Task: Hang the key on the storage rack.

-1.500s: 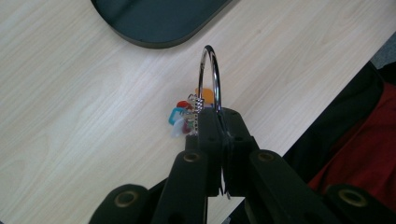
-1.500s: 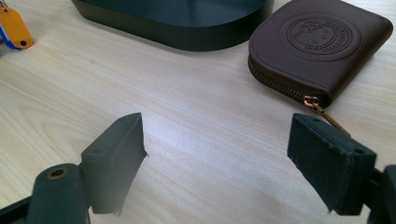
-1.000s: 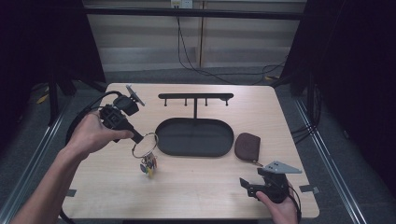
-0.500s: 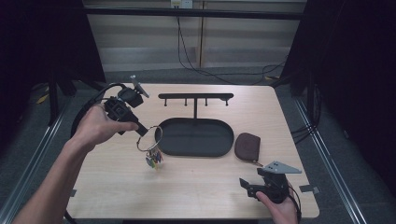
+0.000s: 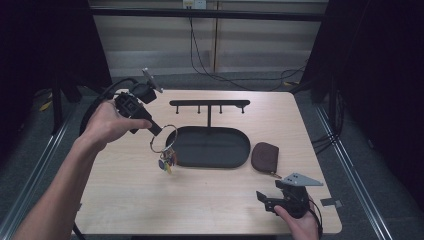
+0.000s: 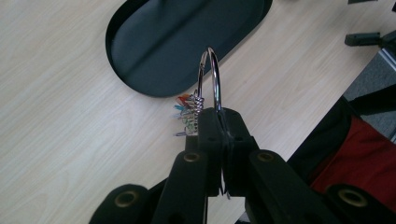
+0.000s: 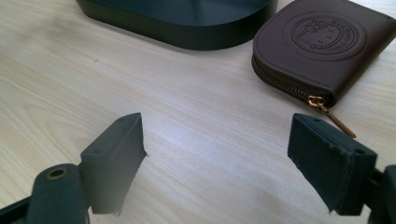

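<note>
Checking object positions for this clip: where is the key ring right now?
High view: the key ring hangs from the left gripper, above the table, just left of the black oval tray.

Metal key ring [image 5: 164, 139] with coloured tags hangs upright.

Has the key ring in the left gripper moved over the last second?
Yes. The key ring, clamped in the left gripper, has risen off the table and shifted right, toward the black tray.

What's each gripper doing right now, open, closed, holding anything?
Left gripper: closed on the key ring, held up above the table.
Right gripper: open, holding nothing, near the brown pouch.
</note>
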A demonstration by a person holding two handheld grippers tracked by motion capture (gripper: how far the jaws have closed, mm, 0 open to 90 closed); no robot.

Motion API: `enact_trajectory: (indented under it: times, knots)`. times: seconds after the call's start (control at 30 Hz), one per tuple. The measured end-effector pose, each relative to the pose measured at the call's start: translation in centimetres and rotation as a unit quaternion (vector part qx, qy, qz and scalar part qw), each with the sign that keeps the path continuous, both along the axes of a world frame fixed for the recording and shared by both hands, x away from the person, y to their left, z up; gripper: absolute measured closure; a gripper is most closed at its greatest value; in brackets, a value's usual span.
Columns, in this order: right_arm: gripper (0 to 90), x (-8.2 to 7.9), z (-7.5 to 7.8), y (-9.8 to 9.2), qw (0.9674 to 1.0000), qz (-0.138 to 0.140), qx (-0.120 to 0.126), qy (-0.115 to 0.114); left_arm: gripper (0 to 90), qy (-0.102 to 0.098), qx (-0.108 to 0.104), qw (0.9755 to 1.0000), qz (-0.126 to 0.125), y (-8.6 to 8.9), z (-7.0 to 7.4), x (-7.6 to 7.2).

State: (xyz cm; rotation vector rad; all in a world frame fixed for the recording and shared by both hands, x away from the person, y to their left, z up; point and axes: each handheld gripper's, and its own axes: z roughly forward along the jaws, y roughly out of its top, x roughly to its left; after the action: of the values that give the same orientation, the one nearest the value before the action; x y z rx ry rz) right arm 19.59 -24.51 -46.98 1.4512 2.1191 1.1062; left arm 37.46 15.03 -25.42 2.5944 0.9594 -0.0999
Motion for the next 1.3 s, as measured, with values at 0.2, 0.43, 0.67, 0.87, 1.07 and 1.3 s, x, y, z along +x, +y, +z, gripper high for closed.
enact_trajectory:
  times: [0.2, 0.43, 0.67, 0.87, 1.07, 1.3]
  knots:
    - [18.6, 0.0, 0.0, 0.0, 1.0, 0.001, 0.0, -0.001, 88.5, -0.005, 0.0, 1.0, 0.006, -0.3, 0.3, 0.8]
    - [18.6, -0.1, 0.0, 0.1, 1.0, 0.001, 0.0, 0.0, 88.5, -0.009, 0.001, 0.9998, 0.016, -1.2, 0.5, 2.1]
    - [18.5, -0.1, 0.0, 0.1, 1.0, 0.003, 0.0, -0.002, 88.5, -0.008, 0.003, 0.9999, 0.014, -2.0, 0.3, 3.3]
    - [18.5, -0.1, 0.0, 0.3, 1.0, 0.006, -0.001, 0.001, 88.5, -0.007, 0.011, 0.9997, 0.019, -2.4, 0.1, 4.2]
    - [18.5, -0.1, 0.0, 0.2, 1.0, 0.006, 0.0, 0.0, 88.5, -0.005, 0.021, 0.9996, 0.018, -3.0, -0.8, 4.8]
    - [18.5, -0.1, 0.0, 0.3, 1.0, 0.008, -0.002, 0.001, 88.5, -0.012, 0.023, 0.9994, 0.023, -3.3, -1.2, 5.2]
